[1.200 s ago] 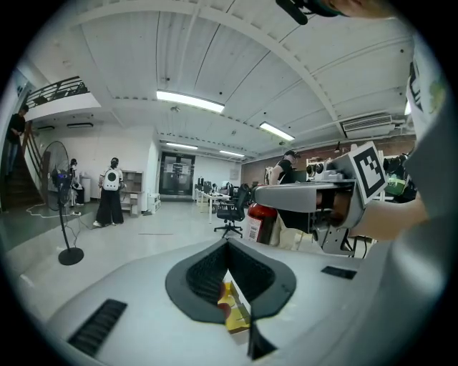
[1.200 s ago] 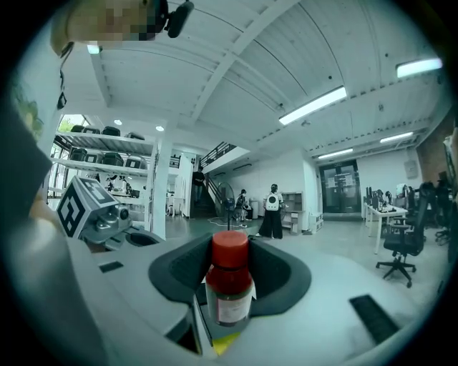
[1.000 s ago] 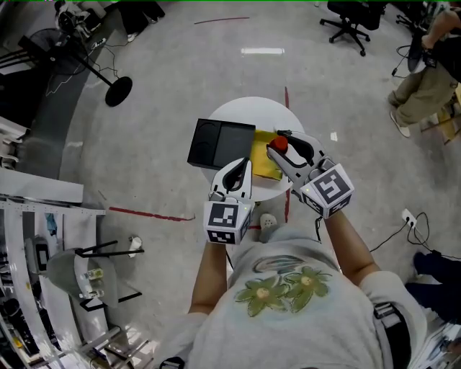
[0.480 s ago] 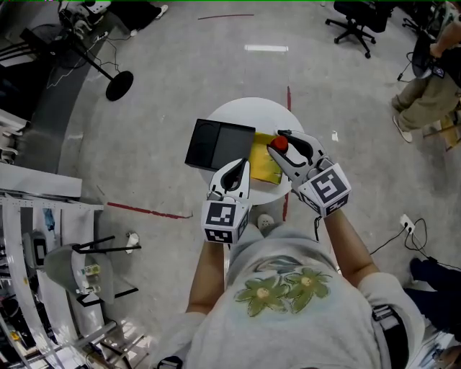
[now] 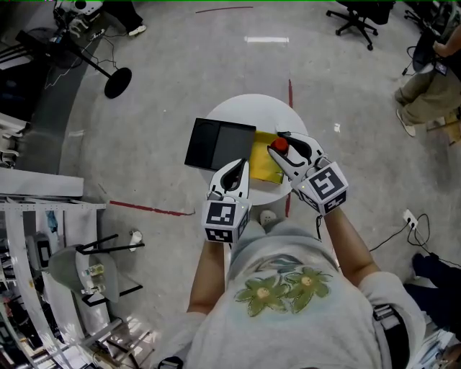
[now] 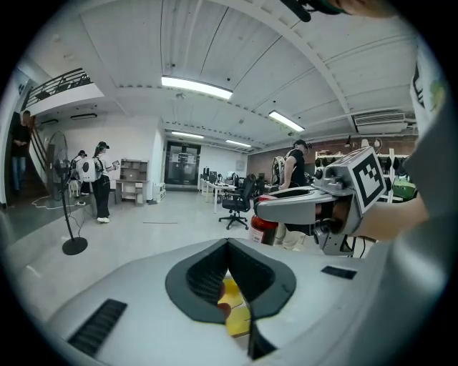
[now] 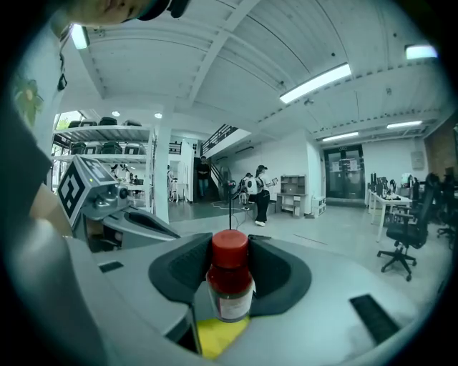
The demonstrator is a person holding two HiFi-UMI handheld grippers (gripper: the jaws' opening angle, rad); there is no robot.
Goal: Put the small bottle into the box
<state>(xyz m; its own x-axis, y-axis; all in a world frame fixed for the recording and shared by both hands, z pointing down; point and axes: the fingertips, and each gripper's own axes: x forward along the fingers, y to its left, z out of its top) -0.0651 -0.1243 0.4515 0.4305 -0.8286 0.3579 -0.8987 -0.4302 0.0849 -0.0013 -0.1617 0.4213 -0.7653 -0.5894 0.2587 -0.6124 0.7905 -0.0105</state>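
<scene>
The small bottle, with a red cap and a white label, is upright between the jaws of my right gripper, which is shut on it above the table's right side. In the right gripper view the bottle fills the gap between the dark pads. The black box lies open on the left of the round white table. A yellow sheet lies beside the box, under the bottle. My left gripper hovers at the table's near edge with its jaws closed and empty.
The table is small, with bare grey floor all round it. A fan stand is at the far left, an office chair at the far right, a person at the right edge, and metal racks at my left.
</scene>
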